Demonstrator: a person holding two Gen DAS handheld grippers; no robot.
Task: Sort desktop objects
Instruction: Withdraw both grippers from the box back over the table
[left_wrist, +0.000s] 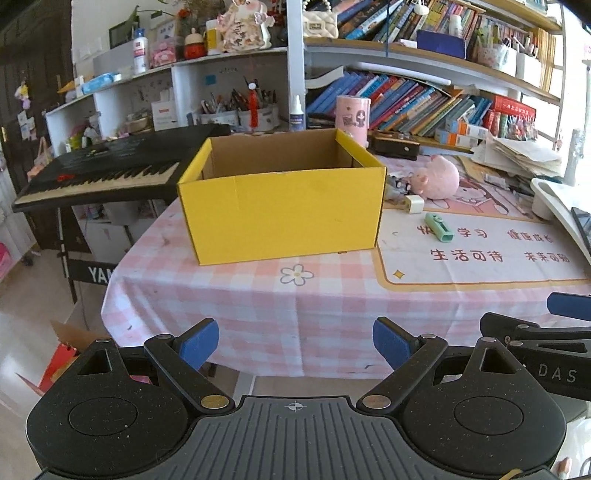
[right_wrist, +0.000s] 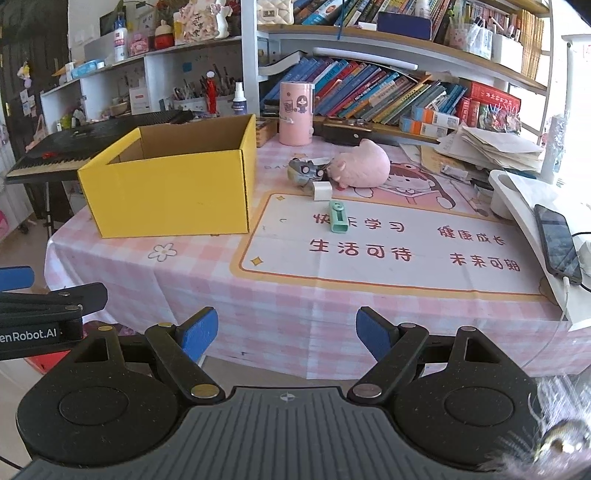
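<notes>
An open yellow cardboard box (left_wrist: 280, 210) (right_wrist: 170, 192) stands on the left part of the pink checked table; I cannot see its floor. To its right lie a pink plush pig (right_wrist: 360, 164) (left_wrist: 437, 179), a grey toy car (right_wrist: 304, 171), a small white block (right_wrist: 321, 191) (left_wrist: 413, 204) and a mint green gadget (right_wrist: 338, 217) (left_wrist: 438, 227). My left gripper (left_wrist: 295, 341) is open and empty, held off the table's front edge before the box. My right gripper (right_wrist: 286, 332) is open and empty, off the front edge, facing the desk mat.
A printed desk mat (right_wrist: 388, 243) covers the table's right half. A black phone (right_wrist: 557, 243) lies on a white stand at the right. A pink canister (right_wrist: 295, 112), papers and bookshelves stand behind. A black keyboard (left_wrist: 110, 166) stands left of the table.
</notes>
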